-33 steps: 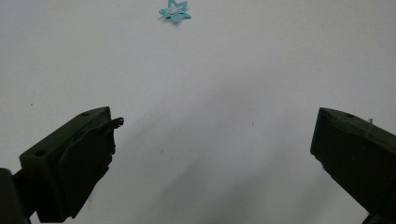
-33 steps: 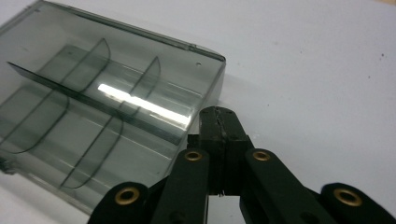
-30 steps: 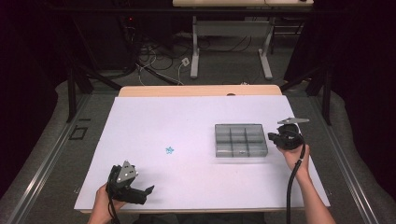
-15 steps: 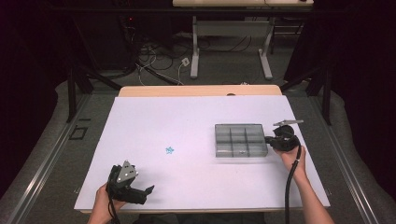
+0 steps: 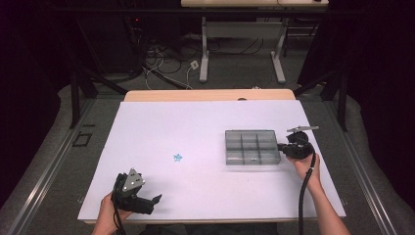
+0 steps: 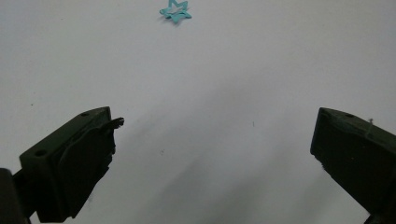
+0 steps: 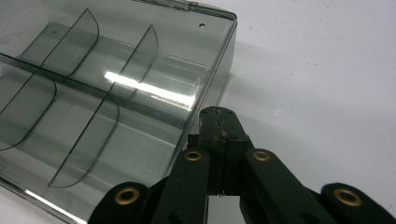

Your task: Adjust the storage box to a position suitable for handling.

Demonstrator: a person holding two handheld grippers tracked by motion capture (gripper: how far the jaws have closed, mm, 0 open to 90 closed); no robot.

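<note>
High view first: the person's right gripper [image 5: 283,147] sits at the right-hand edge of the divided tray [image 5: 252,146], which lies on the white table [image 5: 195,122] right of centre, while the left gripper [image 5: 155,199] rests low near the front left edge, well apart from it. From the right gripper view, the right gripper's fingers [image 7: 212,126] are pressed together at the tray's [image 7: 116,93] side wall, and it looks as though they are pinching that thin clear wall, though from this angle I can't be sure the wall is truly between them or just beside them. The compartments look empty. The left gripper view has the left gripper [image 6: 212,135] with its fingers [image 6: 70,163] spread wide with nothing between them, hovering over bare table, and a small blue star [image 6: 175,11] lies ahead of it, near the middle of the table [image 5: 177,157]. My guess is that the step in hand is steadying or shifting the tray with the right hand. Next, the left hand would need to travel forward to the star, come down around it flat against the table, and close gently, since so thin a piece will be awkward to lift.
</note>
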